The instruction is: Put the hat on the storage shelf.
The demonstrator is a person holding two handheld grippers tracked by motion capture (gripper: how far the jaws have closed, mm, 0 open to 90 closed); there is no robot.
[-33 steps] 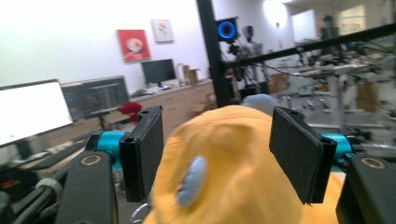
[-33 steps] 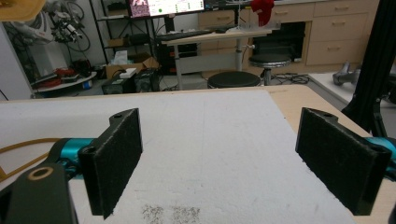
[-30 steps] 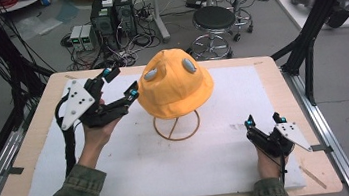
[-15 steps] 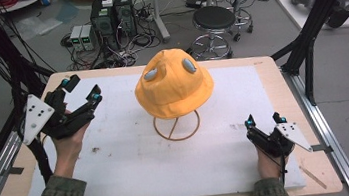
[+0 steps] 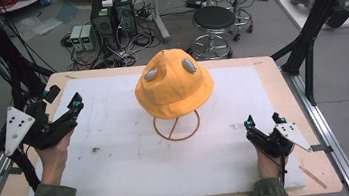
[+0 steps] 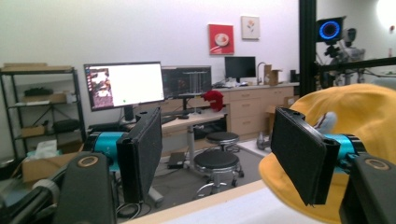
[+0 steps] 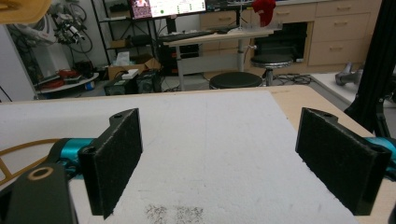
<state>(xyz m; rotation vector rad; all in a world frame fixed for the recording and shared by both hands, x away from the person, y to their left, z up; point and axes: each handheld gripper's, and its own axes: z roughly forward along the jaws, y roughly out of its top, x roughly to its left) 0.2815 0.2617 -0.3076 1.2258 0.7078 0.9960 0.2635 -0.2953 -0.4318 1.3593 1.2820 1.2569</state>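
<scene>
Centrally on the white mat (image 5: 121,175) that covers the wooden table (image 5: 270,73), a yellow bucket hat (image 5: 173,84) sits on a wire stand (image 5: 177,127), its crown up and its brim sloping down all round. With its round shape, the hat has no clear long axis; its vertical axis tips slightly, the brim hanging lower on the near side. Two grey oval patches (image 5: 188,65) mark the far side of the crown, facing away from the person and towards the stools (image 5: 213,20) beyond the table. Soft fabric, evenly yellow, shows a few folds along the brim. Its stand is a thin ring of wire lying flat on the mat, with a stem that rises under the hat.

At the table's left edge, the left gripper (image 5: 64,102) is held above the mat, well apart from the hat, jaws spread and pinching nothing; in the left gripper view the hat (image 6: 369,112) shows behind its right jaw. Near the front right corner, the right gripper (image 5: 262,120) rests low over the mat, jaws likewise spread wide and empty, pointing across bare mat (image 7: 210,154).
</scene>
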